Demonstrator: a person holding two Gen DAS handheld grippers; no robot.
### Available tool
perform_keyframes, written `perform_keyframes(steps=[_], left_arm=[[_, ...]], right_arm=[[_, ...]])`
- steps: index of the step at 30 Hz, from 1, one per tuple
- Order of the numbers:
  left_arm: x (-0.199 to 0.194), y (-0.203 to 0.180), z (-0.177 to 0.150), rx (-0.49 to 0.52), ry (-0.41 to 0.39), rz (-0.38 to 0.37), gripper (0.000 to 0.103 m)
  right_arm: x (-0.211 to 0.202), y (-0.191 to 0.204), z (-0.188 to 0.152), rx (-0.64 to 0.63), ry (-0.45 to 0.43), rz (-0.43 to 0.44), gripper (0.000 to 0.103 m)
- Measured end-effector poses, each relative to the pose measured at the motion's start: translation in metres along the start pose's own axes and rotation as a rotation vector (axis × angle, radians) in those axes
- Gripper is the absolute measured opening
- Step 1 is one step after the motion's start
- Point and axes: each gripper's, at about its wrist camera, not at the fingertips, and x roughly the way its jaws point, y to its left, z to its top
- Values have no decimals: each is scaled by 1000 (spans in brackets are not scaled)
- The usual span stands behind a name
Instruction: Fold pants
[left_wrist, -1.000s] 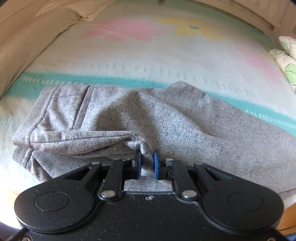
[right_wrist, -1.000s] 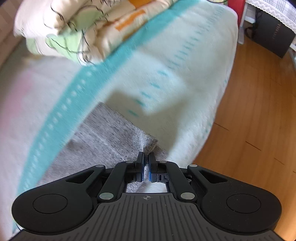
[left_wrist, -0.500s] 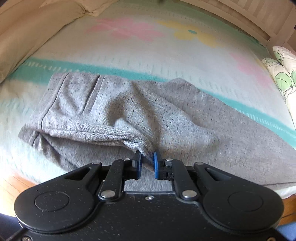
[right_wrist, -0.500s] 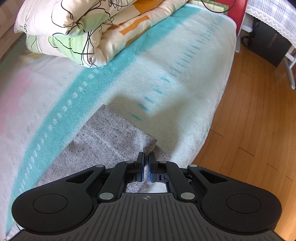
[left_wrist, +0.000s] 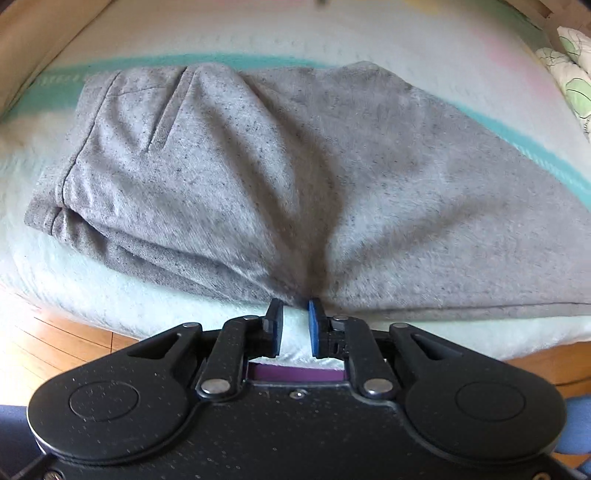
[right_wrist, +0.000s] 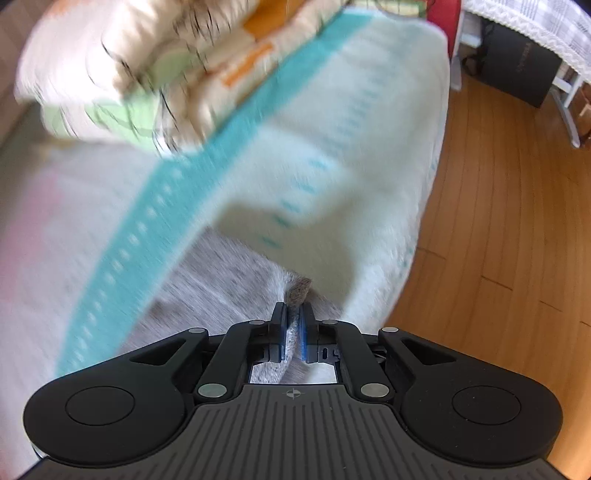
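The grey sweatpants (left_wrist: 280, 177) lie along the bed's (left_wrist: 110, 295) near edge. The left gripper (left_wrist: 295, 328), fingers just parted, holds nothing; the right gripper (right_wrist: 293, 332) loosens around the cuff (right_wrist: 298, 291), which may slip free.

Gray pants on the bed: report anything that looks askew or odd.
The gray pants lie rumpled, not flat: creases fan out from their near edge, just ahead of the left gripper, whose jaws have just been opening with nothing between them. The right gripper, also just opening, has a fold of the fabric between its pads. No damage shows.
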Motion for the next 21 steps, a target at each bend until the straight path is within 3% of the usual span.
perform_keyframes(steps=[3, 5, 6, 8, 10, 16, 21], left_arm=[[-20, -13, -6, 90, -95, 66, 21], [-34, -15, -6, 115, -156, 66, 30], [-41, -15, -4, 117, -179, 60, 30], [-52, -6, 4, 96, -219, 65, 41], [-58, 4, 15, 63, -242, 104, 44], [-56, 52, 39, -73, -230, 190, 48], [-45, 93, 37, -201, -197, 123, 53]], right_arm=[[-23, 15, -4, -36, -108, 72, 10], [-33, 32, -10, -88, -142, 135, 17], [-37, 42, -14, -121, -144, 176, 17], [-42, 68, -25, -202, -132, 251, 17], [-45, 94, -38, -287, -113, 320, 17], [-58, 165, -88, -512, -34, 517, 17], [-66, 217, -134, -651, 29, 626, 17]])
